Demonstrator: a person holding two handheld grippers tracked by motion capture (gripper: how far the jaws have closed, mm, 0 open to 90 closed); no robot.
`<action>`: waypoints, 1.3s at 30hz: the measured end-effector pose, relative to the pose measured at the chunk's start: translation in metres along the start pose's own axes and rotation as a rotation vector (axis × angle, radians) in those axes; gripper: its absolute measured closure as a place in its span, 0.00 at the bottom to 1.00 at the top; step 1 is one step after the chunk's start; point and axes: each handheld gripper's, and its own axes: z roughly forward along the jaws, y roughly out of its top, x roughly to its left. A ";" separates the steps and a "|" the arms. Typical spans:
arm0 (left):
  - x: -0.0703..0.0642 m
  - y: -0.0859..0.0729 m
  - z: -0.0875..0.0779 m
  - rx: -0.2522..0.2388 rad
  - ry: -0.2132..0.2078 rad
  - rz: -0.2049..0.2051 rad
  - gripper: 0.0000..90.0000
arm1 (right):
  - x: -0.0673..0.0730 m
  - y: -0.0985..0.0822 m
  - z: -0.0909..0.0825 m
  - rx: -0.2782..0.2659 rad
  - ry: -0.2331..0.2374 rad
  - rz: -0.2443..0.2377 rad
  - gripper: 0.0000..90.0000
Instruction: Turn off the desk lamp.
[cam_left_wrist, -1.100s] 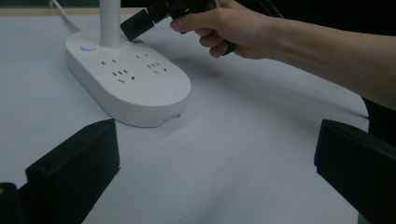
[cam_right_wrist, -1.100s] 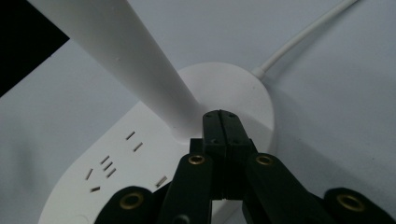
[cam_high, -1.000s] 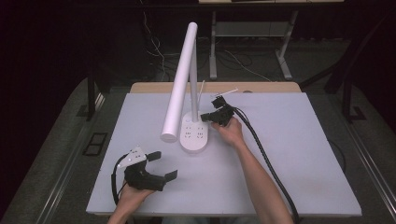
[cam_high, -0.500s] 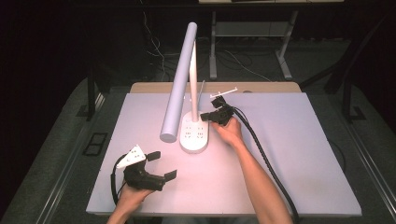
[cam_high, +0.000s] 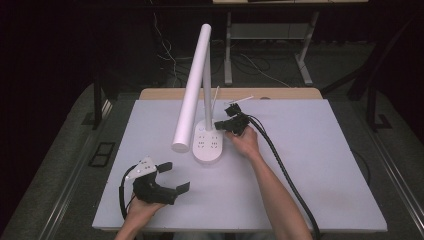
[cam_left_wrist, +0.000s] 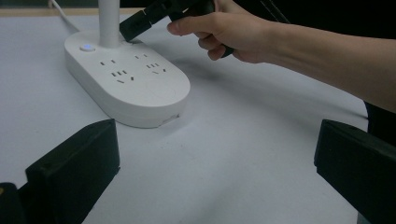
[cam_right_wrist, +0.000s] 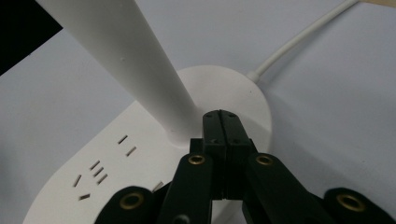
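Observation:
A white desk lamp stands at the middle of the table: an oval base with sockets on top, a thin stem and a long tube head that slopes down to the left. My right gripper is shut, with nothing between its jaws. Its tips rest on the base right at the foot of the stem. My left gripper is open near the front left of the table, pointing at the base from a distance. The right gripper also appears past the left gripper's jaws.
The base's white cord runs off toward the table's far edge. A round button glows faintly blue next to the stem. The right gripper's thick black cable trails back along the forearm. The white table spreads wide to the right.
Neither hand has moved. The lamp head looked greyer half a second ago than it did before or does now.

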 end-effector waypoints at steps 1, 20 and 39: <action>0.000 0.000 0.000 0.001 0.001 0.001 0.00 | 0.000 0.000 0.000 0.001 0.001 0.000 1.00; -0.001 0.000 0.000 -0.003 0.001 -0.001 0.00 | 0.002 0.003 -0.015 -0.023 0.042 -0.028 1.00; -0.003 0.000 0.003 0.007 0.000 0.009 0.00 | 0.004 -0.004 -0.082 -0.051 0.016 -0.071 0.88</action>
